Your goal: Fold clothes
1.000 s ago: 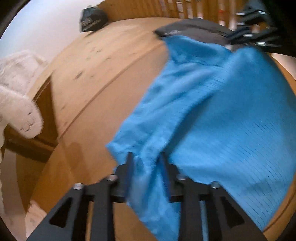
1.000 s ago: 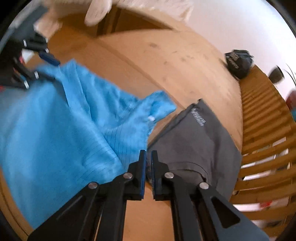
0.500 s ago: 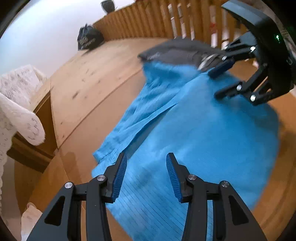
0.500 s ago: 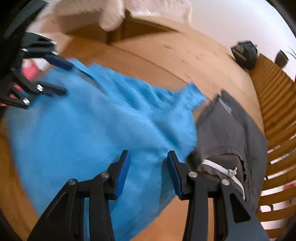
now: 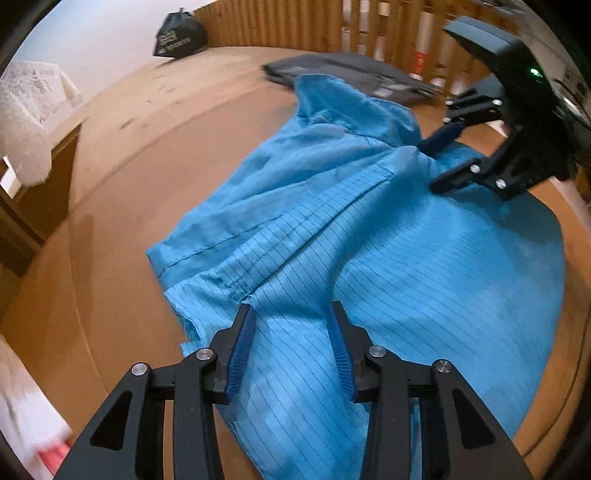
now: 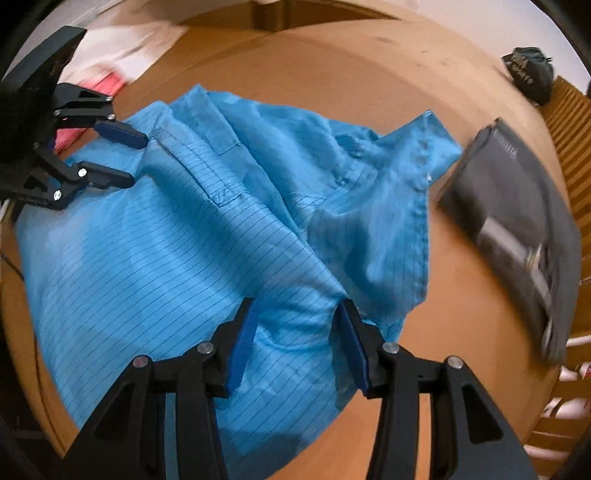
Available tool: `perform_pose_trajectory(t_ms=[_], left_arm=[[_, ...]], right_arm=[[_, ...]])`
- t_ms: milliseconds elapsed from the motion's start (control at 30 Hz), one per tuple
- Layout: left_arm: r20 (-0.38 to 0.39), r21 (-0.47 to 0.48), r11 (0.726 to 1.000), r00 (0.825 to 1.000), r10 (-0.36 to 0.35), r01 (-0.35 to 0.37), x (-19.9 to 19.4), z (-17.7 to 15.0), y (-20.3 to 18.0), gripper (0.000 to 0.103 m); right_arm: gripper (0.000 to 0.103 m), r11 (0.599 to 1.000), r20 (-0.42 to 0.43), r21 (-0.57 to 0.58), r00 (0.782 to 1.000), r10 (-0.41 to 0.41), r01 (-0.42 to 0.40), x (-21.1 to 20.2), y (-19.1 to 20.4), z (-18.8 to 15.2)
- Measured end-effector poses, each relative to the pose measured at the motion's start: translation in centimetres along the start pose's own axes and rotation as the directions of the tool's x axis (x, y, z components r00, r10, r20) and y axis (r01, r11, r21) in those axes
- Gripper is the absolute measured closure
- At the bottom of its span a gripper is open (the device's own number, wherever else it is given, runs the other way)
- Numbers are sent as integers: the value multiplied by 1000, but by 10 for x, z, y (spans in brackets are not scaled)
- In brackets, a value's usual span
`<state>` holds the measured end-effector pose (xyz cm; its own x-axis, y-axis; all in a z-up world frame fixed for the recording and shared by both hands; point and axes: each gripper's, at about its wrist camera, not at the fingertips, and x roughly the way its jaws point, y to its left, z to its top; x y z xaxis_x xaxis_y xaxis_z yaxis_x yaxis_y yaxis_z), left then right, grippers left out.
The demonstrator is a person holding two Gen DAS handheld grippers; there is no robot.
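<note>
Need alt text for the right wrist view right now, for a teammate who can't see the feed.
A blue pinstriped garment lies spread and rumpled on a wooden table, with the open right gripper over its near edge. The left gripper, also open, hovers at the garment's far left, and a folded dark grey garment lies to the right.

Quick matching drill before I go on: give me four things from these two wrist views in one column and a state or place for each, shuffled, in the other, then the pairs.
Things
1. blue garment
2. grey garment
3. black bag
4. left claw

States or places
A. open, over pinstriped cloth
B. at the table's far edge, by the white wall
C. spread out and rumpled on the wooden table
D. folded flat, beside the wooden railing

Pairs: 1-C, 2-D, 3-B, 4-A
</note>
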<state>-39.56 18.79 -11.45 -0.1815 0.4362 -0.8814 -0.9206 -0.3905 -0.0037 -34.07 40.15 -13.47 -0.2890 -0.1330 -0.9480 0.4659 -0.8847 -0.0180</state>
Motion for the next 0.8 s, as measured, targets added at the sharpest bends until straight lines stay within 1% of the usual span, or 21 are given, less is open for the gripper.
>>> perform_pose_trajectory(t_ms=[67, 100, 133, 167, 200, 233, 267, 333, 367, 433, 467, 500, 567, 633, 667, 700, 767, 800], left_arm=[[-22, 26, 999, 999, -37, 38, -16, -21, -25, 65], [-22, 56, 998, 999, -39, 40, -28, -29, -35, 64], [-19, 88, 995, 999, -39, 40, -41, -36, -45, 63], [-12, 116, 993, 999, -35, 37, -52, -40, -51, 62], [-2, 146, 989, 1000, -25, 25, -63, -43, -54, 56], [3, 175, 985, 1000, 2, -2, -72, -44, -55, 52], [1, 189, 982, 1000, 28, -27, -76, -43, -53, 52], [-9, 188, 979, 997, 77, -74, -77, -35, -41, 54], [-7, 177, 981, 997, 78, -76, -76, -31, -34, 54], [-15, 147, 989, 999, 35, -32, -70, -24, -20, 53], [-23, 137, 991, 1000, 6, -2, -65, -22, -12, 53], [-39, 141, 990, 999, -7, 13, -58, -20, -9, 52], [-94, 168, 986, 996, 3, 13, -37, -15, -7, 52], [-139, 184, 983, 990, -4, 30, -21, -16, -8, 52], [-148, 183, 983, 989, -8, 35, -17, -17, -9, 52], [-141, 186, 982, 990, -10, 37, -17, -18, -11, 55], [-122, 200, 979, 992, -16, 40, -18, -21, -15, 72], [-119, 205, 978, 993, -16, 41, -19, -22, -16, 89]], right_arm=[[57, 999, 4, -32, 1000, 24, -24, -13, 15, -19], [57, 998, 14, -46, 999, 34, -34, -20, 21, -28], [57, 999, 26, -36, 999, 41, -40, -25, 19, -33], [56, 999, 39, -23, 998, 47, -46, -30, 16, -37], [54, 999, 52, -11, 997, 53, -53, -35, 14, -42], [53, 998, 65, 1, 996, 59, -59, -40, 11, -46], [52, 998, 78, 14, 995, 65, -66, -45, 9, -51], [52, 996, 104, 38, 992, 75, -80, -55, 4, -60], [52, 995, 117, 50, 990, 81, -87, -60, 1, -65], [52, 985, 115, 89, 984, 136, -146, -54, -15, -64], [52, 981, 105, 101, 983, 153, -164, -48, -18, -64], [52, 977, 95, 113, 981, 169, -179, -42, -19, -64], [52, 978, 81, 116, 983, 164, -173, -37, -18, -62], [52, 974, 75, 128, 981, 181, -189, -33, -15, -63], [52, 970, 72, 135, 978, 194, -202, -32, -12, -64], [52, 970, 74, 131, 978, 196, -204, -33, -11, -64], [52, 972, 78, 119, 977, 196, -205, -34, -8, -65], [52, 972, 80, 115, 977, 197, -205, -36, -8, -65]])
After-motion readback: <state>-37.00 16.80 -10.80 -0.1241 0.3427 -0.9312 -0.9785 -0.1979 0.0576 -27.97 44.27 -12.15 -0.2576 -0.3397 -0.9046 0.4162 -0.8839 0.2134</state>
